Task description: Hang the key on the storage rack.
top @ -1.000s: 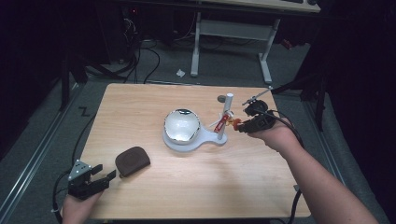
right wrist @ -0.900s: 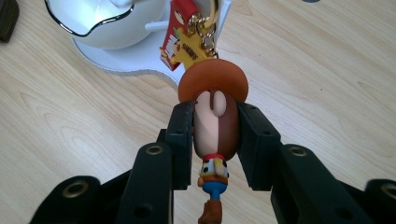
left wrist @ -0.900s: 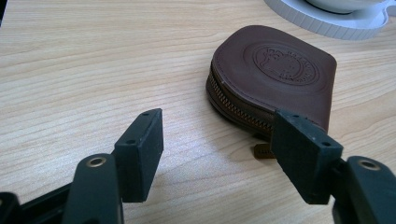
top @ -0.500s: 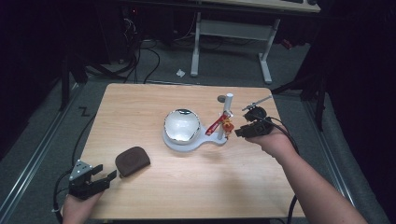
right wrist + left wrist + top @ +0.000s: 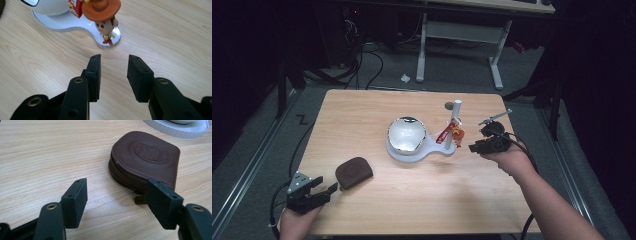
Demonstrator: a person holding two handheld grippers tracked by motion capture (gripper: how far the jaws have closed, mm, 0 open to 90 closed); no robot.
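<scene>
A small cowboy figure (image 5: 105,22) with an orange hat, beside a red tag (image 5: 446,134), hangs at the white post (image 5: 456,111) of a white stand (image 5: 432,152) that bears a shiny dome (image 5: 407,134). My right gripper (image 5: 473,148) sits just right of the stand, low over the table. In the right gripper view the right gripper (image 5: 113,67) has just been opening its jaws, with nothing between them and the figure a little ahead. A brown zipped leather pouch (image 5: 147,160) lies at the front left. My left gripper (image 5: 117,195) stands open right before it, the pouch (image 5: 354,171) outside the jaws.
A small grey disc (image 5: 448,105) lies behind the post. The wooden table (image 5: 362,110) has dark floor, cables and a desk frame (image 5: 462,30) beyond its far edge. A cable trails from the right gripper off the table's right side.
The right gripper has moved down and left toward the stand's base, and its jaws have parted. The figure, by the jaw tips a second ago, now hangs at the post. The left gripper kept still.
</scene>
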